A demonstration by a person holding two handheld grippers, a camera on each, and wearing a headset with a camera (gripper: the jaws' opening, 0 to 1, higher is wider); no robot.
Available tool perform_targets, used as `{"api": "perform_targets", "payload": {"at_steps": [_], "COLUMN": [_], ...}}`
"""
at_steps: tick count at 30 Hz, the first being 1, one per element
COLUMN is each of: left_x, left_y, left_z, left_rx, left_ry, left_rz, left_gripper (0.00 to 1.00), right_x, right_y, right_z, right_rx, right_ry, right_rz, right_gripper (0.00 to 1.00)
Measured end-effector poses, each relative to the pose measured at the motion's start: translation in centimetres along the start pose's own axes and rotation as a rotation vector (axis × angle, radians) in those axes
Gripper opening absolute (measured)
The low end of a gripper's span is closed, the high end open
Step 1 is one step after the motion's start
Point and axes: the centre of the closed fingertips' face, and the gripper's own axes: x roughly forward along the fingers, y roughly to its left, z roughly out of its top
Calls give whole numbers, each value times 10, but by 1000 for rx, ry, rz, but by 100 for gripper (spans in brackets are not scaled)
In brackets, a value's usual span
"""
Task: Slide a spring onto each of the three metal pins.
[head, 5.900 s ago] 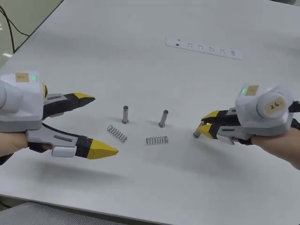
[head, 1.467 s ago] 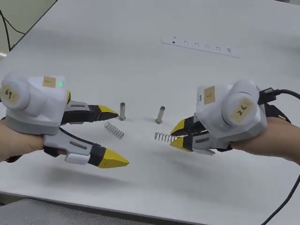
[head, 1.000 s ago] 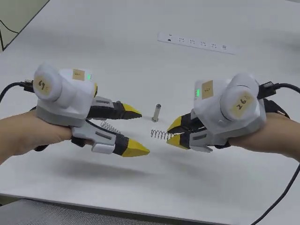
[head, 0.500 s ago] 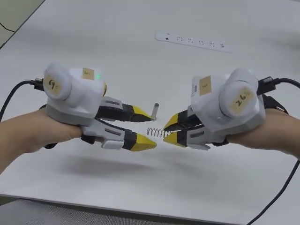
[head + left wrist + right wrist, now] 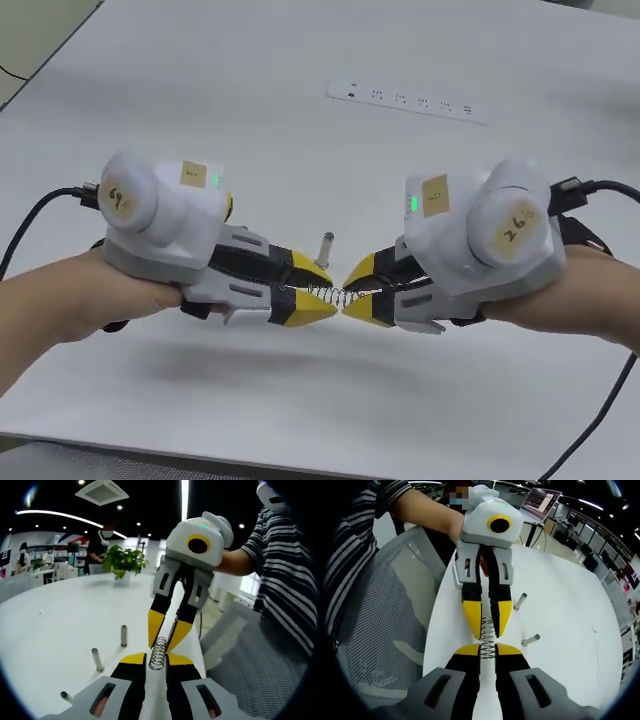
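Now left gripper (image 5: 312, 290) jaws closed on spring (image 5: 334, 293) too, right gripper (image 5: 358, 290) gripping opposite end

The left gripper (image 5: 156, 659) has its yellow-tipped fingers closed on the near end of the spring (image 5: 158, 652). The right gripper (image 5: 164, 639) meets it from beyond the fingertips and pinches the spring's far end. Left of the fingers, on the white table (image 5: 55, 615), the far pin (image 5: 123, 635) and middle pin (image 5: 97, 660) stand upright. The near pin (image 5: 66, 697) appears to lie on its side.
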Motion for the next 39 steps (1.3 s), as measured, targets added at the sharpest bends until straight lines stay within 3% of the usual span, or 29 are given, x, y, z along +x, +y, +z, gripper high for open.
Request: {"api": "perform_targets", "payload": {"at_steps": [10, 19, 23, 39], "left_x": [1, 2, 1, 2], "left_y": [-4, -10, -9, -10], "left_z": [2, -1, -2, -3], "left_rx": [19, 10, 8, 9], "left_ry": [-10, 4, 7, 20], "left_rz": [-14, -61, -66, -81], "left_gripper": [3, 3, 3, 3], "right_x": [-3, -3, -4, -1], "right_y": [1, 8, 8, 10], "right_z": [0, -3, -10, -10], "right_rx": [4, -19, 0, -40], "right_ry": [-8, -27, -26, -24], "right_rz": [-2, 7, 4, -1], "right_gripper": [7, 8, 15, 7]}}
